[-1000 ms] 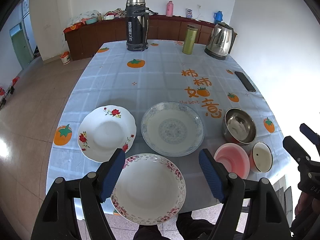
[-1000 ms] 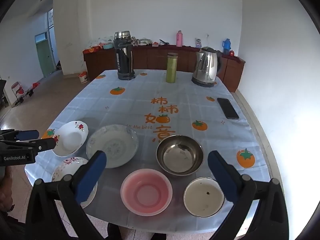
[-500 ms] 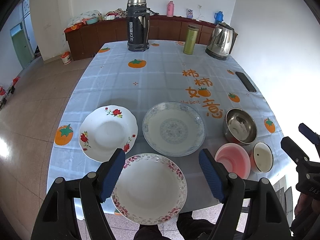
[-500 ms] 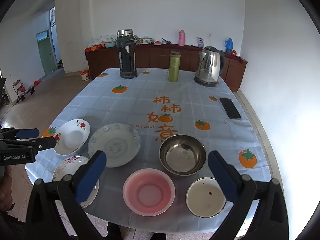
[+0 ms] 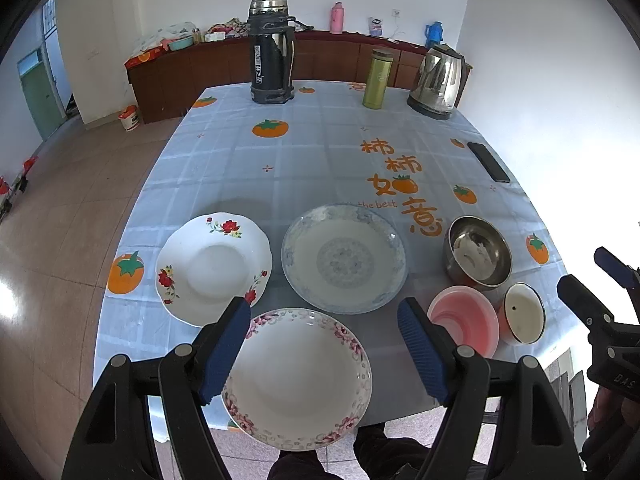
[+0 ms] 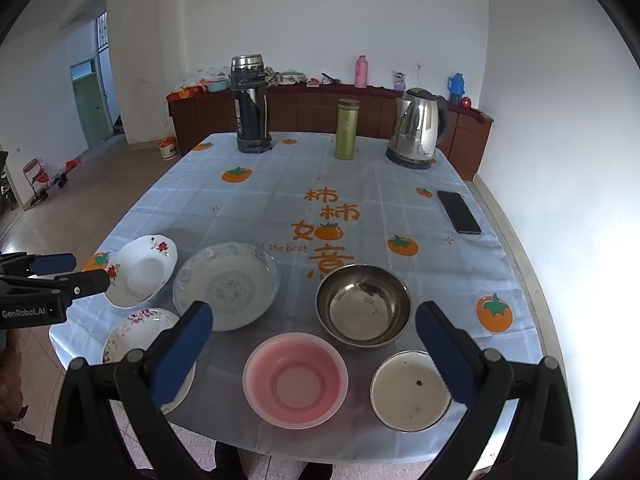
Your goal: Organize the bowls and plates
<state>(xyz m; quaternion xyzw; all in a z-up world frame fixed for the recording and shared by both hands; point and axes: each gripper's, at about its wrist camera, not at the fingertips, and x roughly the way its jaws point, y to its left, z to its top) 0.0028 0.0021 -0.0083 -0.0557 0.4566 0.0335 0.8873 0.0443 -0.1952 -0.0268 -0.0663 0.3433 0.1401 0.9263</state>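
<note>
Left wrist view shows the left gripper (image 5: 322, 346) held above the near edge of the surface (image 5: 320, 160), jaws spread wide and empty, with the pink-rimmed plate (image 5: 298, 378) lying between and below them and overhanging the edge a little. Behind it sit the red-flower plate (image 5: 214, 266) to the left and the blue plate (image 5: 344, 258) in the middle, near each other but not visibly touching. To the right stand the steel bowl (image 5: 478, 252), the pink bowl (image 5: 464, 324) and the enamel bowl (image 5: 522, 312), close together. The plates look like glazed ceramic: stiff, smooth, probably slippery and liable to chip, so the rim seems the only place to pinch, best where the near plate overhangs. The steel bowl should be light and tough; the pink bowl looks like thin plastic and may flex at its wall. Right wrist view shows the right gripper (image 6: 314, 350) also spread and holding nothing, poised above the pink bowl (image 6: 295, 380), with the enamel bowl (image 6: 410, 390) under its right finger and the steel bowl (image 6: 363, 304) beyond. Both grippers point forward and slightly down across the surface, level with each other, touching nothing; stacking has seemingly not yet begun.
</note>
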